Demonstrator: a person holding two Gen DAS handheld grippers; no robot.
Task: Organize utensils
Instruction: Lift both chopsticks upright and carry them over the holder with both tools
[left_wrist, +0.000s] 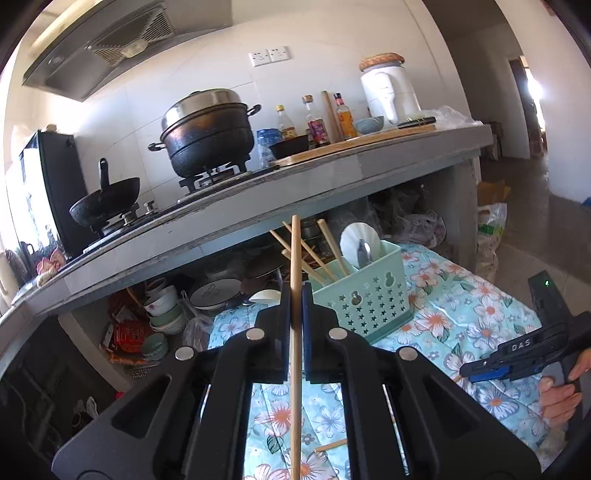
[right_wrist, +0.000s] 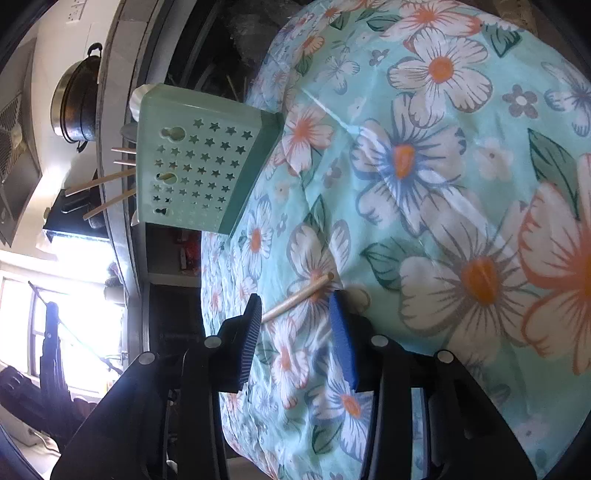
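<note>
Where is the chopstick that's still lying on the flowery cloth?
In the right wrist view the loose chopstick lies on the floral cloth, just ahead of the right gripper between its parted fingers, nearer than the green utensil holder.

Left wrist view: sits behind the left gripper (left_wrist: 295, 299), upright, facing a little below level toward the counter edge (left_wrist: 258, 218) and the stove wall beyond.
Left wrist nearness: close over the floral cloth (left_wrist: 461, 332); the green utensil holder (left_wrist: 365, 295) stands just ahead of the fingertips.
Right wrist view: sits behind the right gripper (right_wrist: 295, 317), rolled onto its side so the counter runs up the frame's left edge; tilted down at the floral cloth (right_wrist: 443, 166).
Right wrist nearness: very close to the cloth, which fills most of the frame.
Shared: the green utensil holder (right_wrist: 199, 158), the cloth, the lidded pot (left_wrist: 210, 129) (right_wrist: 75, 110).
Cross-view: the right gripper (left_wrist: 476, 371) shows at the left view's right edge.
</note>
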